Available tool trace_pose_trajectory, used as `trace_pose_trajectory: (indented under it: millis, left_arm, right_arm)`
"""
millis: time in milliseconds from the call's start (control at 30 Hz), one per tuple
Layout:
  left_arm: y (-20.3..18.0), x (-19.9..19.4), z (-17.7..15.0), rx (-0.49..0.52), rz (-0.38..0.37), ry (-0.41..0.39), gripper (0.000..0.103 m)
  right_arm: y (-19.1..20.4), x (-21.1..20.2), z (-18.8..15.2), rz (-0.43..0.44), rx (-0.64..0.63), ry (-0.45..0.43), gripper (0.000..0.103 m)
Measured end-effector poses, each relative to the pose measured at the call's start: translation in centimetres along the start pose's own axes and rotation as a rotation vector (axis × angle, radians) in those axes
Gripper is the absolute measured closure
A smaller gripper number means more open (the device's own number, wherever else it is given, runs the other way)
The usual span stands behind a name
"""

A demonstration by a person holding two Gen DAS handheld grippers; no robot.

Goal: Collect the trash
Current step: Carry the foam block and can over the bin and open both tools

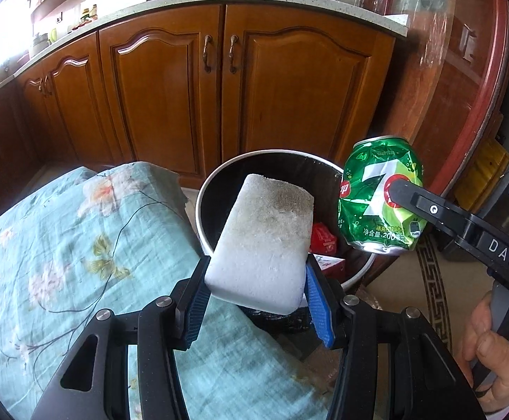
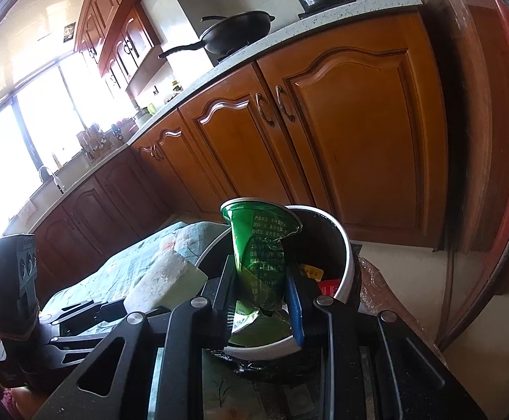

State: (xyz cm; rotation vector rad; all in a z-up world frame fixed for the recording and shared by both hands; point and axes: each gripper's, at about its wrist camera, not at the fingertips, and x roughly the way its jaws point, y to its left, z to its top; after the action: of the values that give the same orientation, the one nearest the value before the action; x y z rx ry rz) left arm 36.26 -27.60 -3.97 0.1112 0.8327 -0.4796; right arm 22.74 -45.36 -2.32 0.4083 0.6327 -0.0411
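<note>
My left gripper (image 1: pixel 254 280) is shut on a dirty white sponge block (image 1: pixel 265 238), held over the near rim of a white-rimmed bin with a black liner (image 1: pixel 219 175). Red packaging (image 1: pixel 322 239) lies inside the bin. My right gripper (image 2: pixel 261 280) is shut on a crushed green soda can (image 2: pixel 259 248), also over the bin (image 2: pixel 347 255). In the left wrist view the can (image 1: pixel 380 196) hangs at the bin's right edge, pinched by a black finger (image 1: pixel 412 196). The sponge (image 2: pixel 165 280) and the left gripper body show at the left of the right wrist view.
A teal floral cloth (image 1: pixel 62 238) covers a surface left of the bin. Wooden kitchen cabinets (image 1: pixel 219 87) stand behind, with a wok and a pot on the counter. A round red-edged table (image 1: pixel 464 87) stands at the right. A hand (image 1: pixel 499 350) grips the right tool's handle.
</note>
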Motion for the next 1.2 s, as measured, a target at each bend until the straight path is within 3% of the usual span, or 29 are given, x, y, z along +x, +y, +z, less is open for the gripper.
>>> trace_pose_trajectory:
  millis: [1200]
  left_arm:
    - [-1.3,5.2,4.0,0.024,0.035,0.079,0.053]
  right_arm:
    - [-2.0,4.8,1.5,-0.051,-0.004,0.091,0.078]
